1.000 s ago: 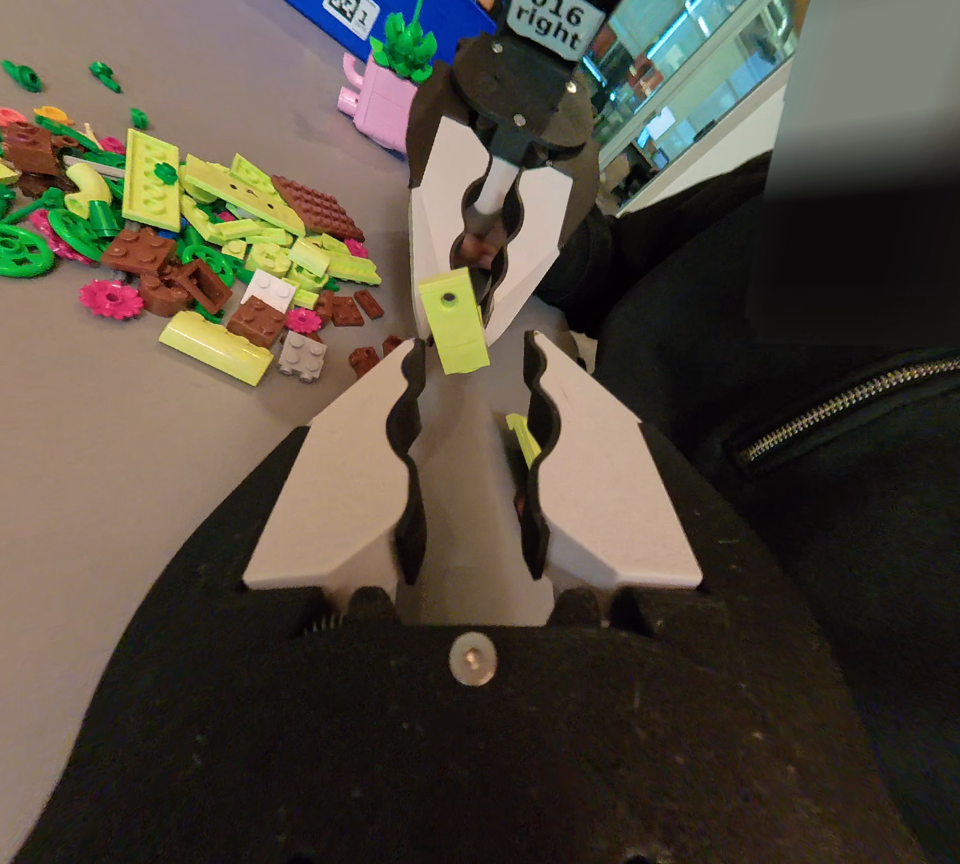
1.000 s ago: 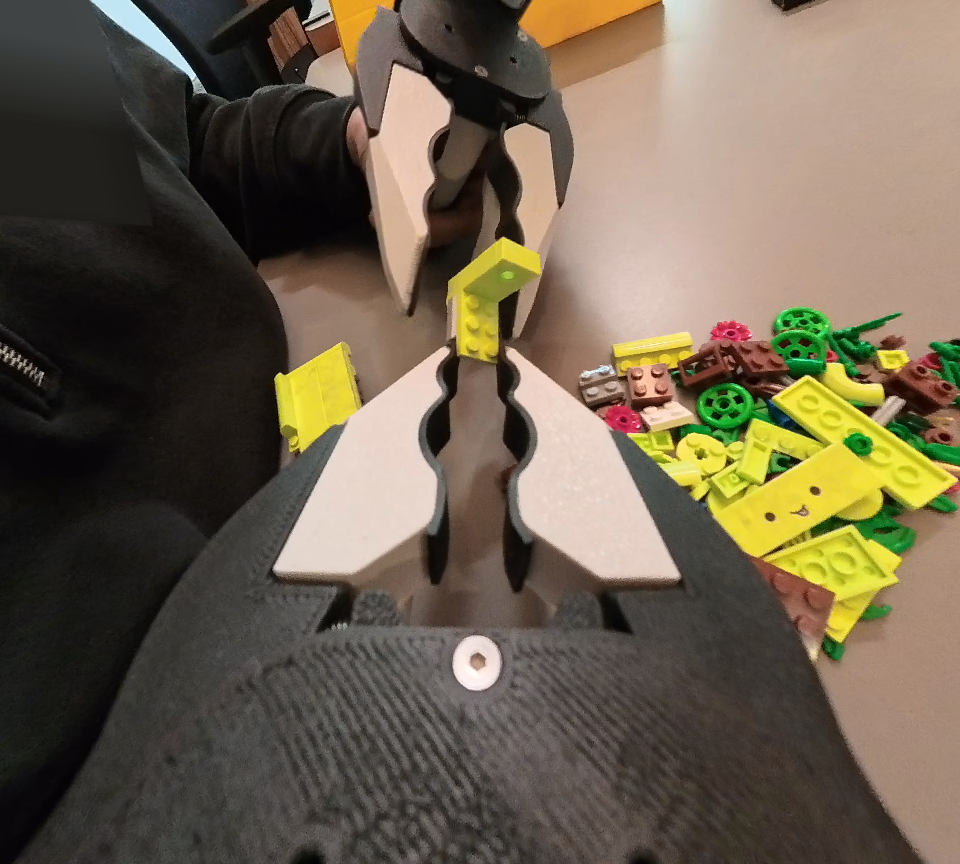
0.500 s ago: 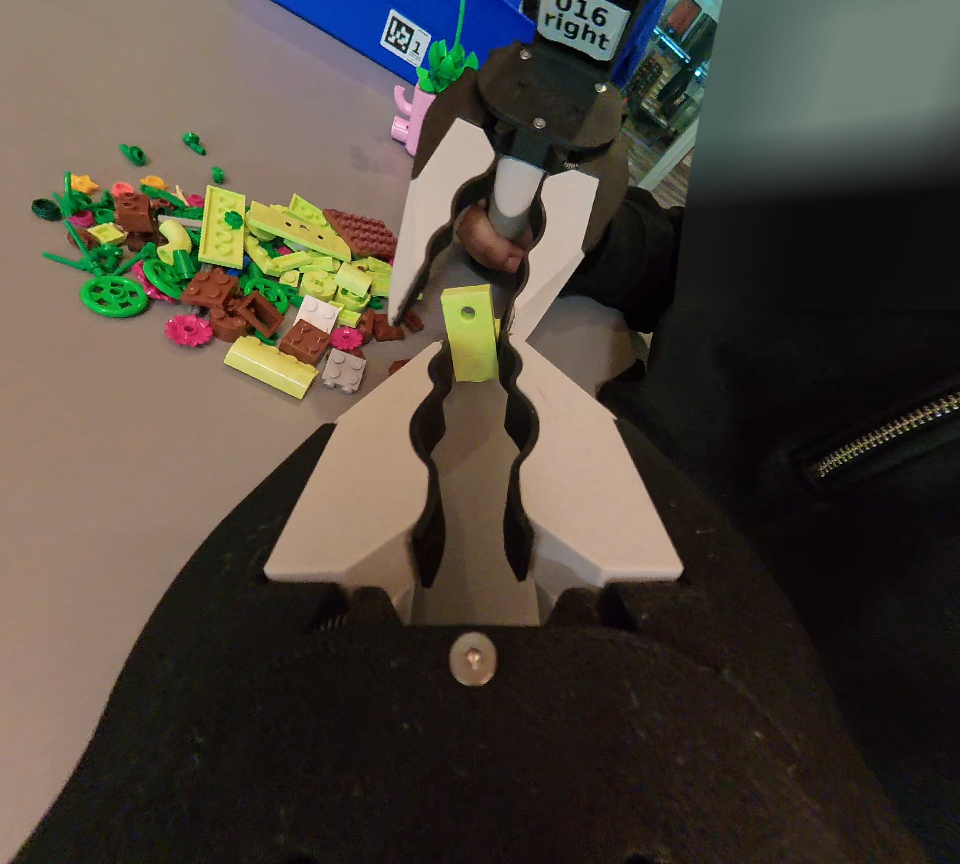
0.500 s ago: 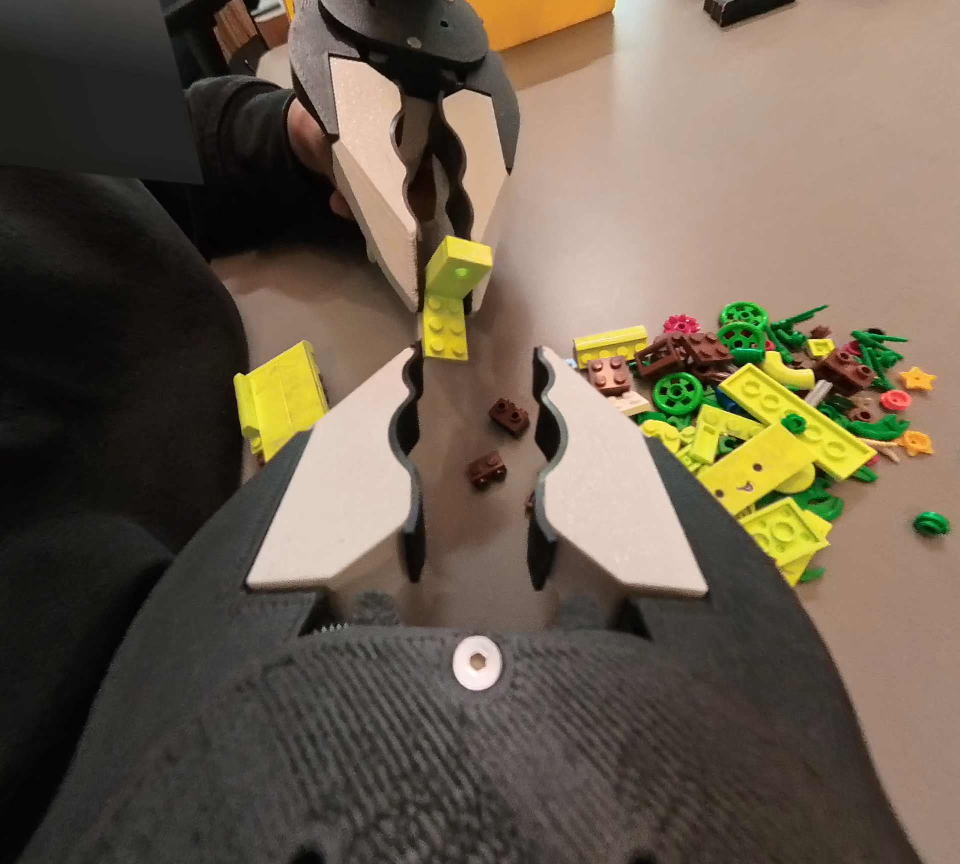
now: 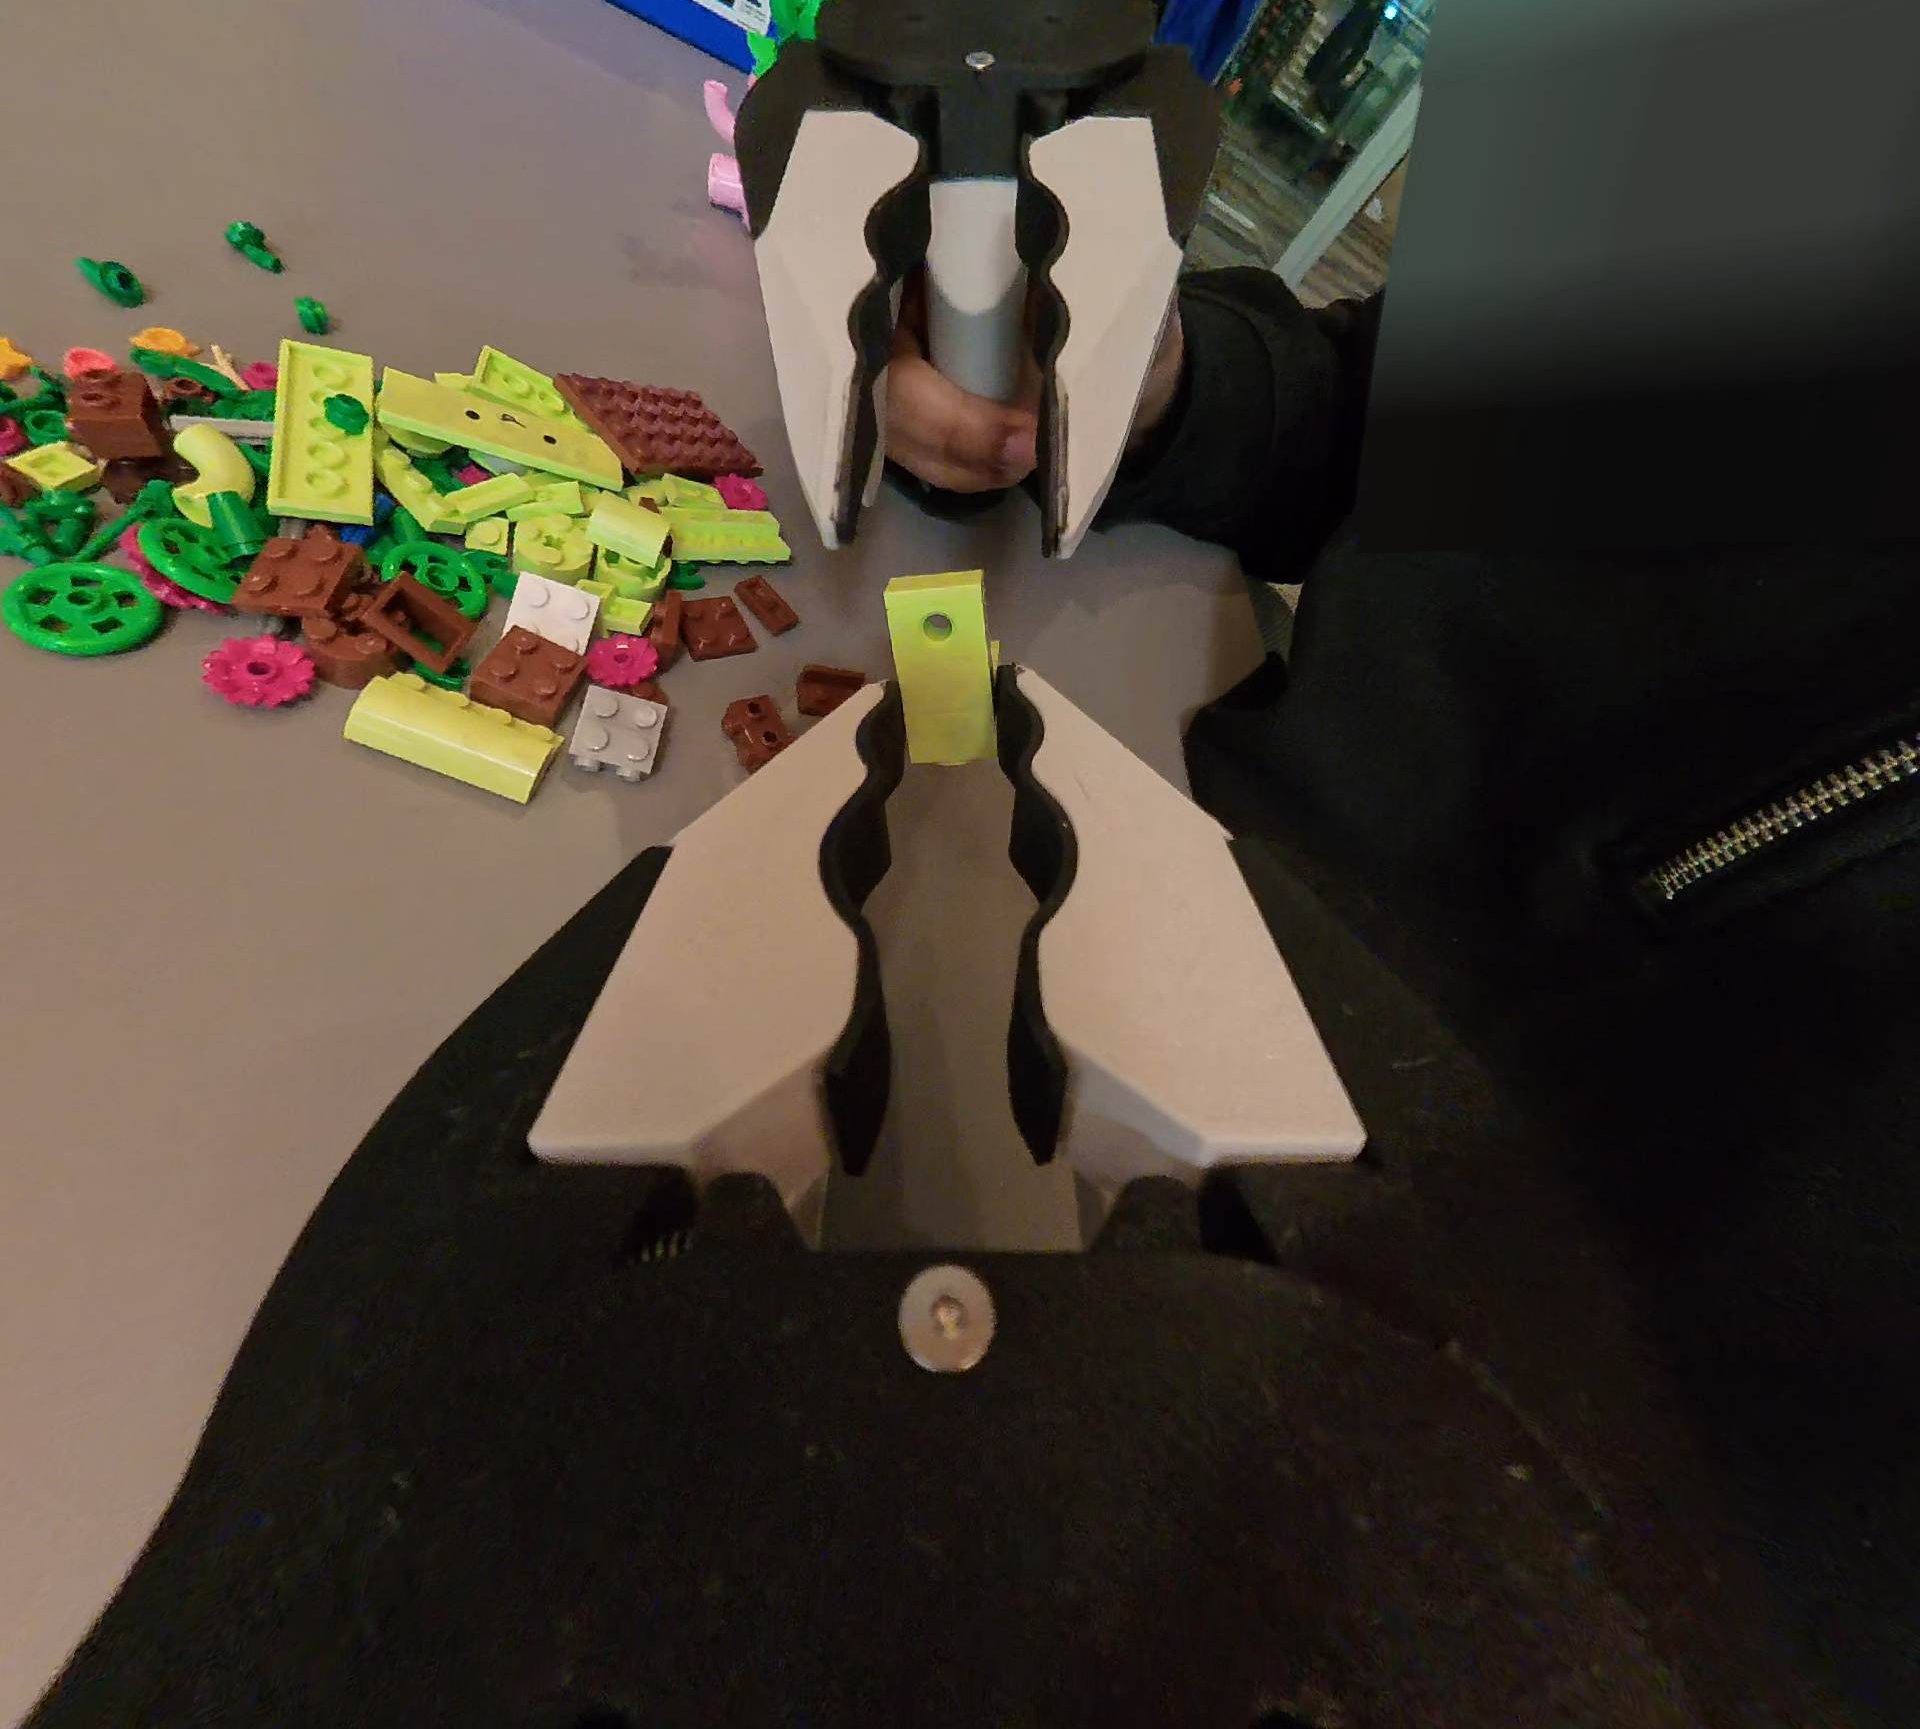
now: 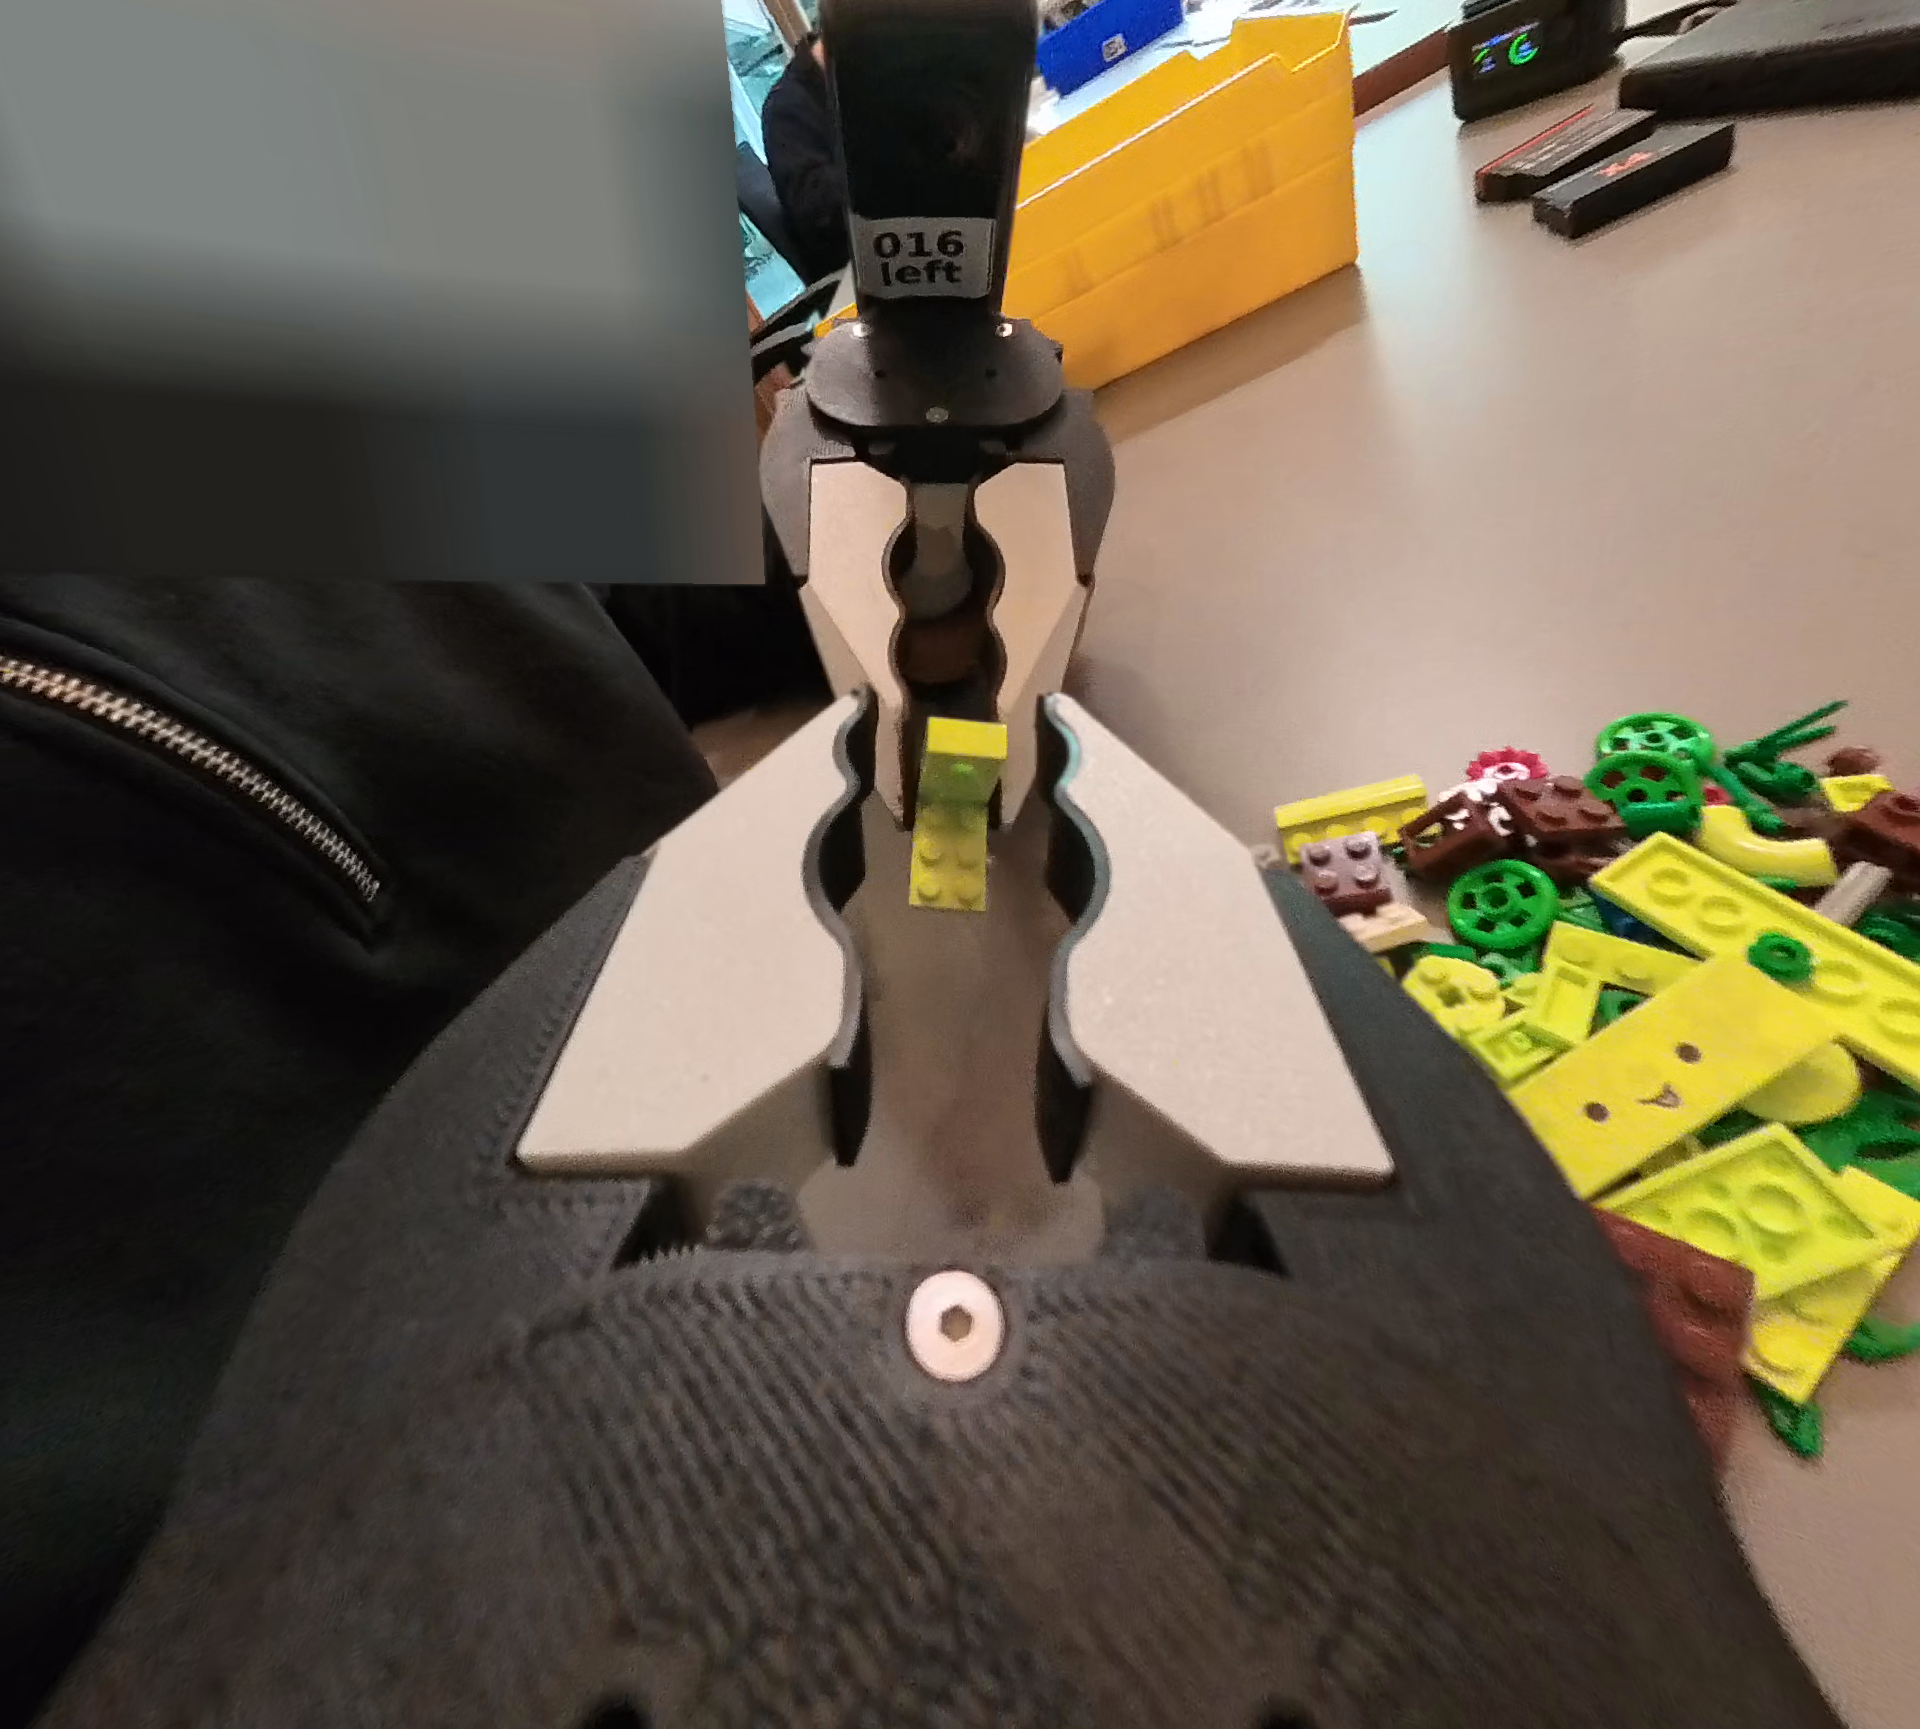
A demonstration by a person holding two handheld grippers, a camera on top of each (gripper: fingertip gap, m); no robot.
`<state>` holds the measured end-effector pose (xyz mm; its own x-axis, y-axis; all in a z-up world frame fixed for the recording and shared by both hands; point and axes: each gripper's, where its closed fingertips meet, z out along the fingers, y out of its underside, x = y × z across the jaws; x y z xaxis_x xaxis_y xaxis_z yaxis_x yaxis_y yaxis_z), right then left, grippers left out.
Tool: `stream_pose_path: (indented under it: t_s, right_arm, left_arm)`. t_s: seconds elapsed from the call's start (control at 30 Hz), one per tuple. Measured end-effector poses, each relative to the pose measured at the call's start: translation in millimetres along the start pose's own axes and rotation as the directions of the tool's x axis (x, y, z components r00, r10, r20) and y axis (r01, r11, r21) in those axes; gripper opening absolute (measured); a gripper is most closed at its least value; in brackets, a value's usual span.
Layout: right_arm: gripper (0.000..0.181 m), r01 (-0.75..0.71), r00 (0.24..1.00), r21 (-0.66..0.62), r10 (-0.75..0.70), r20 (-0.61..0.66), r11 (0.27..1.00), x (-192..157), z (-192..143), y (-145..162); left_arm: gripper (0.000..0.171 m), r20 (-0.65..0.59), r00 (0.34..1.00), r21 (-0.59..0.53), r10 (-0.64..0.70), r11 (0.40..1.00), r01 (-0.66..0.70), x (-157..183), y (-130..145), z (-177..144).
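Between the left hand-held gripper's [image 5: 943,692] tips: lime brick piece [image 5: 940,680].

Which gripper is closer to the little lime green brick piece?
Left. The left gripper is shut on the lime green brick piece, pinching it at its fingertips. The right gripper is open just beyond it, not touching.

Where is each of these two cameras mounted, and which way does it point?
Left wrist view: sits on the left gripper, looking along its fingers at the lime brick piece it pinches, the open right gripper opposite, and the person's hand and black jacket.
Right wrist view: sits on the right gripper, facing the left gripper and jacket.
Shared: lime piece, brick pile, grey table.
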<state>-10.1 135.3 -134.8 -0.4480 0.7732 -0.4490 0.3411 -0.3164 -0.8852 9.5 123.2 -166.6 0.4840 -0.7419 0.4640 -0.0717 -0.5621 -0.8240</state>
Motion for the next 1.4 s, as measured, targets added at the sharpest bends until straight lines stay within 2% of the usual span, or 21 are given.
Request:
stream_pose_path:
  t_s: [0.37, 0.4, 0.47, 0.57, 0.97, 1.07, 1.1, 1.13, 1.17, 1.2, 1.27, 1.3, 1.37, 1.4]
  right_arm:
    - [0.014, 0.039, 0.999, -0.059, -0.041, -0.029, 0.997, -0.3, 6.5, 7.9]
    - [0.014, 0.037, 0.999, -0.058, -0.039, -0.031, 0.998, 0.1, 6.3, 7.7]
    - [0.014, 0.029, 0.999, -0.061, -0.030, -0.028, 0.998, 0.5, 6.4, 8.2]
    - [0.014, 0.022, 1.000, -0.058, -0.023, -0.018, 0.998, -0.5, 6.8, 8.0]
    - [0.013, -0.057, 0.997, -0.019, 0.058, 0.048, 0.998, -4.2, 3.8, 3.8]
    - [0.013, -0.122, 0.987, 0.040, 0.117, 0.108, 0.992, -8.4, 1.5, -3.7]
    - [0.000, -0.139, 0.984, 0.060, 0.131, 0.122, 0.989, -8.6, 0.5, -6.2]
    - [0.000, -0.154, 0.980, 0.133, 0.135, 0.145, 0.979, -9.3, -5.3, -17.4]
    - [0.000, -0.189, 0.972, 0.238, 0.146, 0.185, 0.953, -9.6, -17.8, -35.7]
    - [0.000, -0.203, 0.970, 0.282, 0.152, 0.192, 0.938, -6.6, -27.8, -45.2]
    - [0.000, -0.090, 0.995, 0.212, 0.080, 0.052, 0.973, 1.7, -27.0, -33.0]
    - [0.000, -0.021, 1.000, 0.172, 0.023, -0.009, 0.985, 1.6, -22.9, -26.4]
    - [0.022, 0.087, 0.995, 0.090, -0.082, -0.060, 0.992, -2.3, -11.8, -16.8]
    - [0.027, 0.119, 0.992, 0.056, -0.116, -0.052, 0.991, -6.2, -6.5, -13.7]
  left_arm:
    - [0.015, 0.031, 0.998, 0.007, 0.055, 0.998, -0.055, 0.4, -1.6, -1.0]
    - [0.016, 0.035, 0.998, 0.019, 0.058, 0.998, -0.058, 0.3, -3.4, -1.5]
    - [0.032, 0.041, 0.997, 0.066, 0.067, 0.995, -0.070, 1.3, -10.6, -3.2]
    - [0.018, 0.053, 0.995, 0.086, 0.084, 0.992, -0.088, 1.4, -14.1, -5.0]
    - [0.016, 0.099, 0.984, 0.060, 0.149, 0.986, -0.155, 3.4, -15.8, -4.6]
    - [0.015, 0.090, 0.986, 0.083, 0.141, 0.985, -0.148, 7.4, -21.6, -6.5]
    - [0.015, 0.100, 0.984, 0.078, 0.148, 0.985, -0.156, 7.3, -21.9, -6.7]
    - [0.013, 0.105, 0.981, 0.026, 0.166, 0.985, -0.169, 6.6, -14.4, -4.1]
    - [0.013, 0.165, 0.963, -0.071, 0.213, 0.976, -0.204, -4.3, 0.8, -0.2]
    - [0.014, 0.162, 0.957, -0.101, 0.242, 0.968, -0.228, -4.2, 8.3, 3.9]
    - [0.014, 0.037, 0.988, 0.023, 0.148, 0.989, -0.149, 18.4, -9.3, 4.5]
    - [0.014, 0.052, 0.988, 0.035, 0.147, 0.988, -0.149, 16.2, -13.5, 1.8]
    - [0.014, 0.117, 0.979, 0.011, 0.165, 0.986, -0.167, 4.9, -11.0, -2.6]
    - [0.014, 0.117, 0.981, 0.013, 0.156, 0.987, -0.158, 4.2, -10.0, -2.8]
